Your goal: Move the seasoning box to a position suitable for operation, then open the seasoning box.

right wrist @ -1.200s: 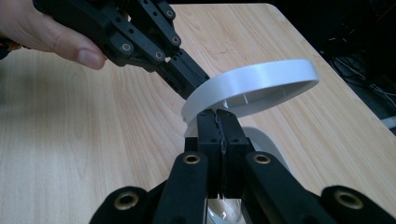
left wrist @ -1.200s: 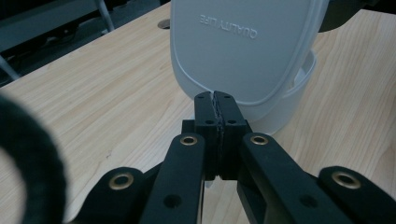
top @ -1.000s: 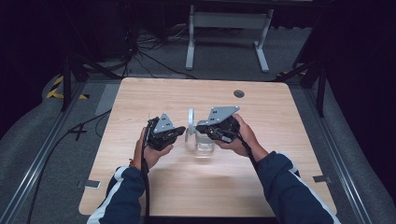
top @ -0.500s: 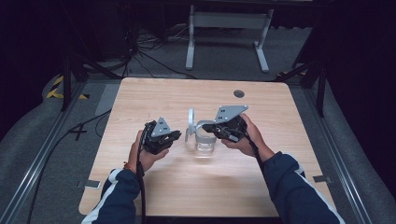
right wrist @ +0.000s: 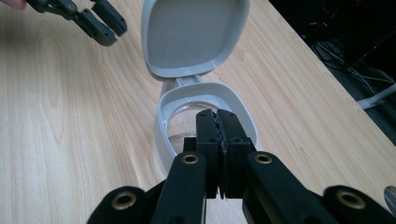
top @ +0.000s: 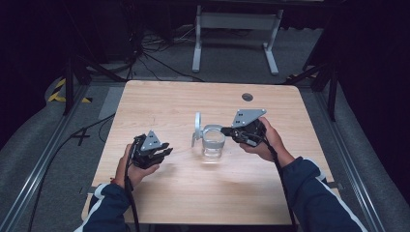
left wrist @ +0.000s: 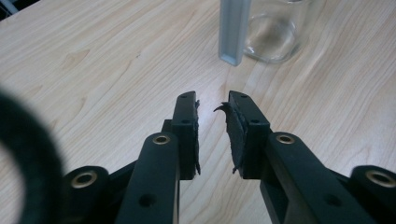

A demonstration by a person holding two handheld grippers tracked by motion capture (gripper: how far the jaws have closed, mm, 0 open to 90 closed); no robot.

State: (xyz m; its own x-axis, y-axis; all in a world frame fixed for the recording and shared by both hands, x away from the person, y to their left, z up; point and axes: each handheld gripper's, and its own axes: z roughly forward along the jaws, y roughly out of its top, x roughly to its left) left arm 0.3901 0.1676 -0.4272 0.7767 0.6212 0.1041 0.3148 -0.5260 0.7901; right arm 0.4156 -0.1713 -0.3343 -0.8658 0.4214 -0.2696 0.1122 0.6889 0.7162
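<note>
A clear glass jar (top: 213, 142) with a grey rim stands at the middle of the wooden table (top: 164, 101). Its grey hinged lid (top: 197, 126) is swung up and open on the jar's left side. My right gripper (top: 224, 129) is shut, its tips just over the jar's right rim. In the right gripper view the shut jaws (right wrist: 217, 115) lie above the rim (right wrist: 163, 121), with the lid (right wrist: 194, 35) upright behind. My left gripper (top: 167, 149) sits left of the jar, apart from it, open and holding nothing (left wrist: 212, 100). The jar's base (left wrist: 273, 32) is ahead of it.
A dark round grommet (top: 247, 96) sits near the table's far edge. Beyond the table stand a grey metal frame (top: 237, 21) and loose cables on the floor. A rail (top: 43, 159) runs along the table's left side.
My left gripper has drawn back from the jar toward the left and the near edge. The right gripper has stayed at the jar's rim, and the lid stays open.
</note>
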